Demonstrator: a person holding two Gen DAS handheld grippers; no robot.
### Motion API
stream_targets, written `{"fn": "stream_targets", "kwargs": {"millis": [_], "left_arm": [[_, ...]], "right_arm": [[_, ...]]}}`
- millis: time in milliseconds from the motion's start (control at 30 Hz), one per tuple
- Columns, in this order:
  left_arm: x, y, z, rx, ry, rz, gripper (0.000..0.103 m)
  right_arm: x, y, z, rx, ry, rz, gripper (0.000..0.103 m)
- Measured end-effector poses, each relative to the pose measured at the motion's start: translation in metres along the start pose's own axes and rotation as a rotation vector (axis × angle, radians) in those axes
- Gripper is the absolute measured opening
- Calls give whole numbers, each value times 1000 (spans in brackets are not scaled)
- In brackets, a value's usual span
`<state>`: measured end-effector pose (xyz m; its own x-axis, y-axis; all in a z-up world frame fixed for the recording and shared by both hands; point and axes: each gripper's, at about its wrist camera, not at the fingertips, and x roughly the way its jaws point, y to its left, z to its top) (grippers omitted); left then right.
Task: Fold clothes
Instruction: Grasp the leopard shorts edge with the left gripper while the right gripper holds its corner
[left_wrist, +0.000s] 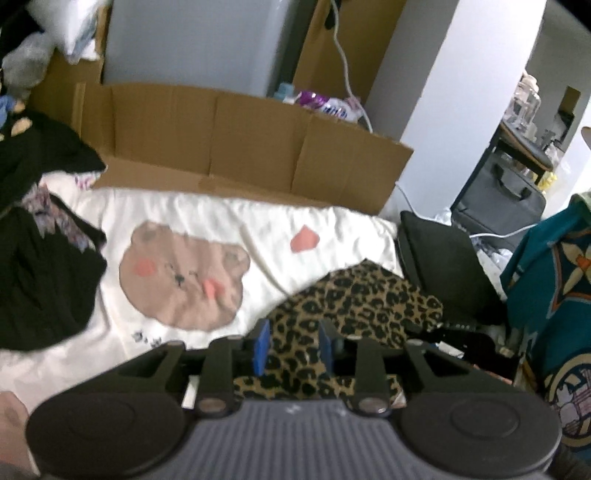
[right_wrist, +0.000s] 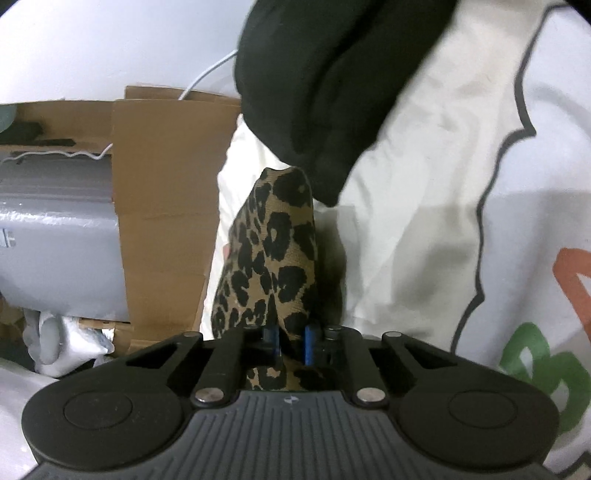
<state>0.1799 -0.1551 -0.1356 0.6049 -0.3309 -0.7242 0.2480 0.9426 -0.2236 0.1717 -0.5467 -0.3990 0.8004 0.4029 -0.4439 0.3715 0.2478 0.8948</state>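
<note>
Leopard garment (right_wrist: 269, 254) lengthwise from right tool (right_wrist: 291, 345)

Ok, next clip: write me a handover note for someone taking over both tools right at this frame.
Left tool: shut on the leopard-print garment.
Right tool: shut on the same garment, a bunched part of it.
Location: garment at the right side of the white bear blanket; black clothes heaped on the blanket's left.
Done: both grips secured; no neat fold visible.
Left: probably spread it flat, fold it, then do the black clothes.
</note>
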Motion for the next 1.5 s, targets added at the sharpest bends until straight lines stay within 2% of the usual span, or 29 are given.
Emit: {"fn": "stream_targets", "kwargs": {"millis": [100,233,367,500,633,700,833,1000,1133,1267,1367,1500], "left_arm": [[3,-3,17,44,15,-32,44],[14,-2,40,80,7,-38,48],[40,6,59,100,13,-35,56],[77,15,71,120,45,-41,57],[118,9,67,133,106,-80,57],[138,6,64,140,136,-100,60],[179,0,59,153,196,-139,62],[223,-11,51,179,255,-177,68],[243,-23,47,253,287,-221,61],[263,-26,46,257,321,-214,59],[273,-27,45,248,326,-217,64],[287,-24,39,204,410,-287,73]], "right_arm": [[-4,6,0,-8,-8,13,8],[-6,10,0,-39,-7,9,8],[-5,7,1,-23,-9,4,11],[-1,-3,0,14,-10,-6,13],[6,-12,-4,26,-1,-14,26],[7,-18,-6,54,-2,-13,34],[7,-15,-6,35,13,-32,36],[6,-9,-10,-13,32,-55,39],[4,-11,-12,-14,35,-51,39],[3,-12,-14,-2,27,-53,40],[3,-10,-16,-12,22,-63,43],[3,-7,-18,-26,19,-72,44]]}}
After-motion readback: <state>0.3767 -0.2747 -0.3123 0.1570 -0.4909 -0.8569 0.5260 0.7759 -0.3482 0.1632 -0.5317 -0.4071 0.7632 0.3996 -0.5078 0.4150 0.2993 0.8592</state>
